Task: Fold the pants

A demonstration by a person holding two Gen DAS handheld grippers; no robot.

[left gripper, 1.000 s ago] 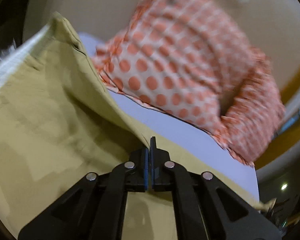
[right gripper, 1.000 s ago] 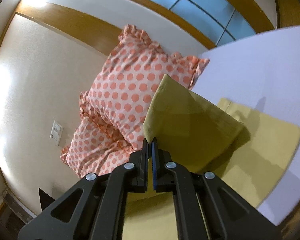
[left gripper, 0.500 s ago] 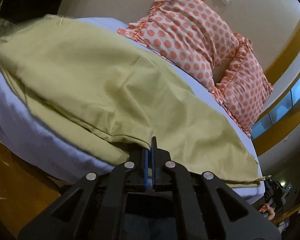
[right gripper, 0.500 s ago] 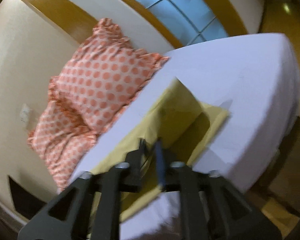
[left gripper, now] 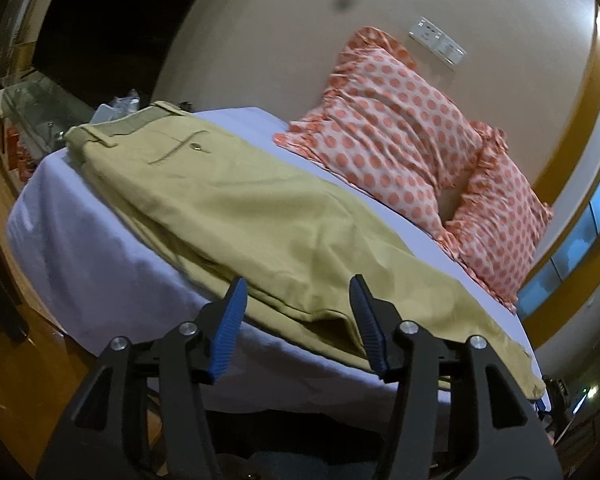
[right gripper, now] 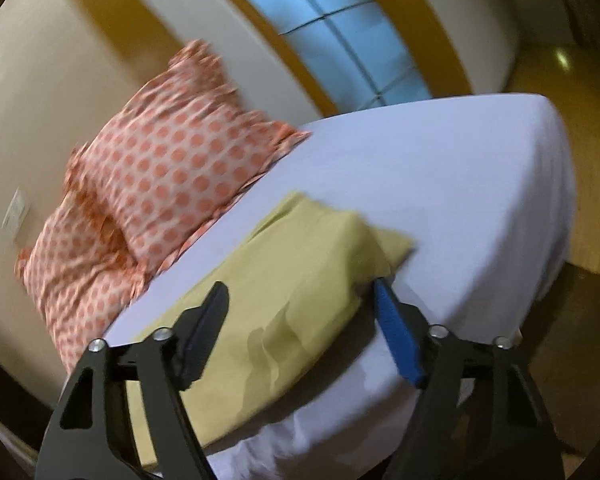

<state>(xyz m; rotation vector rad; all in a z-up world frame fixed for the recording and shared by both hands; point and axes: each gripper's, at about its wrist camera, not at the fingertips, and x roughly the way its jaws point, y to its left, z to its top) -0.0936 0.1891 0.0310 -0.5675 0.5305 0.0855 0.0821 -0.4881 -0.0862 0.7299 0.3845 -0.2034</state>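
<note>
Khaki-green pants (left gripper: pixel 236 216) lie folded lengthwise on a bed with a lilac sheet (left gripper: pixel 80 256), waistband and buttoned back pocket at the far left. My left gripper (left gripper: pixel 298 300) is open and empty just in front of the pants' near edge. In the right wrist view the leg ends of the pants (right gripper: pixel 300 280) lie stacked near the bed's front edge. My right gripper (right gripper: pixel 300 308) is open and empty, its jaws standing to either side of the leg ends and a little in front of them.
Two orange polka-dot pillows (left gripper: pixel 404 140) lean against the wall behind the pants; they also show in the right wrist view (right gripper: pixel 160 184). Bare sheet (right gripper: pixel 440 168) stretches right of the leg ends. A glass-topped stand with clutter (left gripper: pixel 40 116) is at the left. Wooden floor (left gripper: pixel 16 380) surrounds the bed.
Both grippers were shut on the pants fabric and carried it down onto the bed. Both have now opened, let go and drawn back toward the bed's front edge.
</note>
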